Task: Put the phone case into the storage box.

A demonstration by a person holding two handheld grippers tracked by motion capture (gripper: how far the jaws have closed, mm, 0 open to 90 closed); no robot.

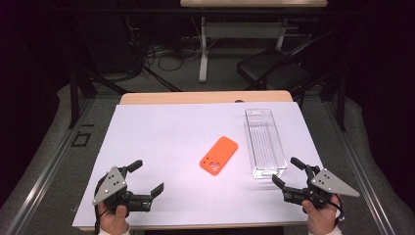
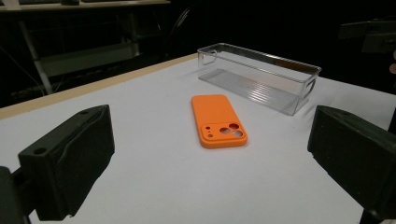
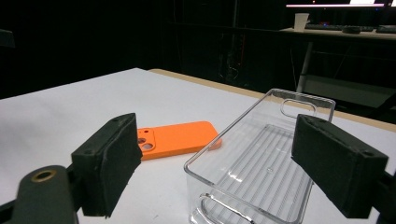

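Dim lab: desks (image 1: 253, 4), trailing cables (image 1: 161, 54), folding chair (image 1: 274, 68).

An orange phone case (image 1: 219, 155) and a clear ribbed tray (image 1: 265, 142) lie on a white sheet (image 1: 161, 142).

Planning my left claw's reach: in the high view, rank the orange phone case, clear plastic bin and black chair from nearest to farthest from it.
1. Orange phone case, mid-table.
2. Clear plastic bin, right side of the table.
3. Black chair, on the floor past the far edge.
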